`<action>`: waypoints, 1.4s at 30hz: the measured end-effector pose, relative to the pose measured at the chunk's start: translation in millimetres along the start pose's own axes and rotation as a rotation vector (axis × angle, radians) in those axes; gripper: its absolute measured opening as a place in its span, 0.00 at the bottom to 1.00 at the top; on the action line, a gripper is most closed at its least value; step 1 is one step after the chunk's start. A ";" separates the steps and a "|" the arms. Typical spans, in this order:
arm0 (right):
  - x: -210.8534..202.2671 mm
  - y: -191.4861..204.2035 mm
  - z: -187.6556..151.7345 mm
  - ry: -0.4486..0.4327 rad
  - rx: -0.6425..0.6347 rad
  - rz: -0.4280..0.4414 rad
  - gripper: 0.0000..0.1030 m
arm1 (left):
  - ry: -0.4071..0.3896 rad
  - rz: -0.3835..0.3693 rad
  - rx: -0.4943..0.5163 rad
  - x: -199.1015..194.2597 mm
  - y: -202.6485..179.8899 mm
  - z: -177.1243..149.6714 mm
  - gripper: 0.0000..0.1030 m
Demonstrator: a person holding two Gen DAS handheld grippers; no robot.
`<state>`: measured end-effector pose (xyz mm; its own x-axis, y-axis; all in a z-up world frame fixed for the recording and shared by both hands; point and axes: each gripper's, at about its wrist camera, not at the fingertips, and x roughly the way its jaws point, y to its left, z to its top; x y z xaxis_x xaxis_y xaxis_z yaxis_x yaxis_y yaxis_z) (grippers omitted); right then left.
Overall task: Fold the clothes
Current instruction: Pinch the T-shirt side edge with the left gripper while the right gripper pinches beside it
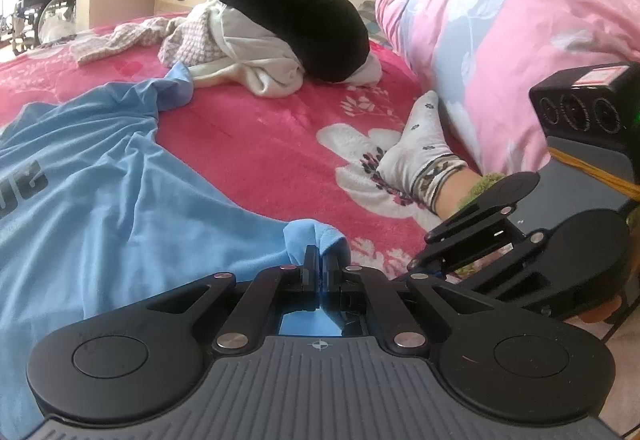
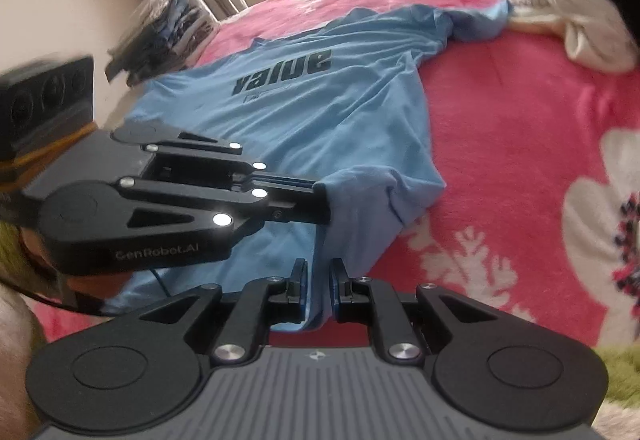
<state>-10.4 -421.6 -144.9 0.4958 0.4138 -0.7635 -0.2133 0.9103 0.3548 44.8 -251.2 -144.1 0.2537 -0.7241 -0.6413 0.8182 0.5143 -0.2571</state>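
The blue T-shirt [image 2: 320,104] was laid print-up on the pink blanket [image 2: 520,144], stretched from lower centre toward upper right, its hem pinched by the left gripper [image 1: 320,260] and flanked by the parted right gripper [image 2: 318,272], the "value" print fully readable only in the right wrist view.

The blue T-shirt [image 2: 320,108] carries the word "value" in large black letters across its chest; a smaller line beneath it is too small to read. The left gripper [image 2: 320,196] has "GenRobot.AI" printed in pale letters along the side of its black body.
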 end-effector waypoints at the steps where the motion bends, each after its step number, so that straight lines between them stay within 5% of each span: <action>1: 0.3 -0.5 -0.2 -0.001 -0.002 -0.021 0.16 | 0.001 -0.003 -0.003 0.0 0.3 -0.2 0.00; 8: -5.0 -18.4 0.2 -0.035 0.076 -0.143 0.17 | 0.005 -0.001 -0.004 1.0 0.4 -1.0 0.00; 16: -5.9 -9.3 -0.3 -0.034 0.076 -0.086 0.17 | 0.002 0.000 -0.013 1.5 2.8 -0.3 0.00; 22: -7.4 8.2 -1.4 -0.055 0.005 -0.119 0.33 | 0.005 -0.010 -0.012 2.1 2.1 -0.4 0.00; 35: -15.5 -3.0 -1.5 -0.090 0.032 -0.256 0.30 | 0.003 -0.042 -0.010 3.6 -4.2 -0.2 0.00; 42: -2.9 0.6 -3.8 -0.061 0.007 -0.240 0.30 | -0.005 -0.053 -0.011 3.5 -7.1 1.2 0.00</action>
<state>-15.1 -422.2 -144.5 0.5813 0.1836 -0.7927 -0.0771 0.9823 0.1709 40.5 -257.9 -143.6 0.2125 -0.7531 -0.6227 0.8247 0.4800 -0.2991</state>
